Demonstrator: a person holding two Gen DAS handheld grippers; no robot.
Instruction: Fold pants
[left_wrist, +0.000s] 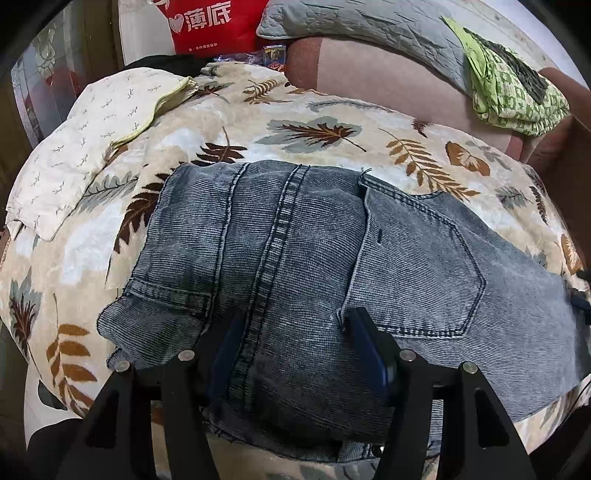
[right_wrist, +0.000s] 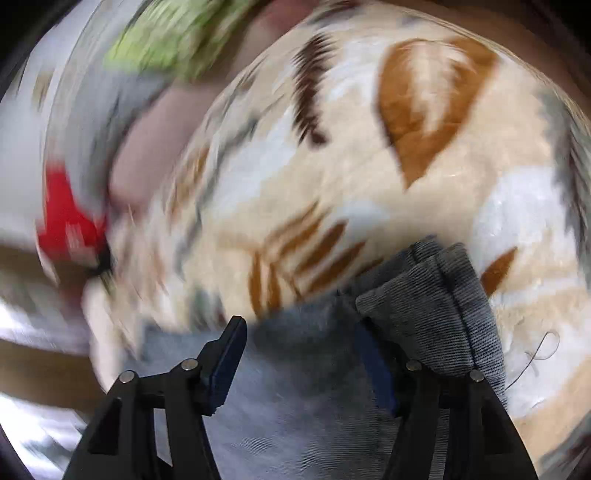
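Observation:
Grey-blue denim pants (left_wrist: 314, 254) lie folded on a leaf-print blanket (left_wrist: 321, 122), back pocket and centre seam facing up. My left gripper (left_wrist: 295, 328) is open, its fingers spread over the near edge of the pants, with denim bulging between them. In the blurred right wrist view, my right gripper (right_wrist: 299, 343) is open over the pants (right_wrist: 295, 387); a folded denim corner (right_wrist: 436, 295) drapes over its right finger.
A white patterned cloth (left_wrist: 92, 136) lies at the blanket's left. A green patterned cloth (left_wrist: 517, 96) and a grey quilt (left_wrist: 369, 26) rest on the pink sofa back (left_wrist: 369, 77). A red bag (left_wrist: 210, 22) stands behind.

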